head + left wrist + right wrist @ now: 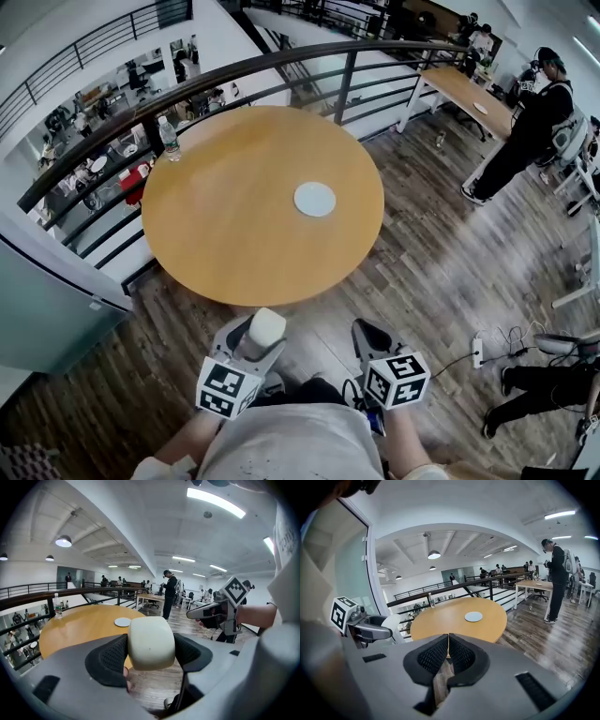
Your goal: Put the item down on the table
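Left gripper, aimed at the table, clamps a cream block.

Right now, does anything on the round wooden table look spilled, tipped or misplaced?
Nothing stands out. The clear plastic bottle stands upright near the edge of the round wooden table and the flat white disc lies level. The cream rounded block is off the table, clamped in the left gripper.
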Demonstrator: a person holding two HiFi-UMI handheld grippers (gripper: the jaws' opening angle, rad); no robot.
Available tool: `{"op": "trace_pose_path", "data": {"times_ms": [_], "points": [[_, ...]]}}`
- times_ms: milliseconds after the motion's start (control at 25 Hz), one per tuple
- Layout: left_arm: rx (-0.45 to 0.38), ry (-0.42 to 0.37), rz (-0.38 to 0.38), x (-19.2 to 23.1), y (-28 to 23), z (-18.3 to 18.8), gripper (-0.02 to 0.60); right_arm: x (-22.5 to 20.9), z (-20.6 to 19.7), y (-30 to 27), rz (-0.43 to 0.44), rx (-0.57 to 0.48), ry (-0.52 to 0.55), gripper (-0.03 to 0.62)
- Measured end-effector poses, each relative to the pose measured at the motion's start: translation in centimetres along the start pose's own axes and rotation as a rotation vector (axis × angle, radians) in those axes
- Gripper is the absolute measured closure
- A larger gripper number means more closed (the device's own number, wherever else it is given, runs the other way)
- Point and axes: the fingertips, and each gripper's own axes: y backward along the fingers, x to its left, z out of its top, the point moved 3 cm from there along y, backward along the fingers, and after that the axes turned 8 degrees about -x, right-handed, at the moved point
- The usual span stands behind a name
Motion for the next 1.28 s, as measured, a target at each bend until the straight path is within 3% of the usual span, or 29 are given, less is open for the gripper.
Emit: {"op": "trace_pose_path", "data": {"times_ms": [240, 560, 840, 1280], "points": [[0.002, 0.032, -0.018, 1.3, -0.1, -0.7, 0.261, 1.1, -0.5, -1.6, 0.011, 0.017, 0.009, 0.569], [0.024, 0.035, -0.011, 3.6, -4.0, 0.0, 0.261, -1.9, 0.1, -5.6, 0.023, 0.025, -0.016, 0.569], [0.023, 0.053, 0.0, 6.4, -11.1, 2.5, 0.261, -7.7, 2.7, -11.0, 0.032, 0.029, -0.026, 0.569], [-0.008, 0.071, 0.066, 9.8, -22.8, 8.5, 0.261, -17.8, 10.8, -19.4, 0.097, -0.006, 0.006, 0.569]]}}
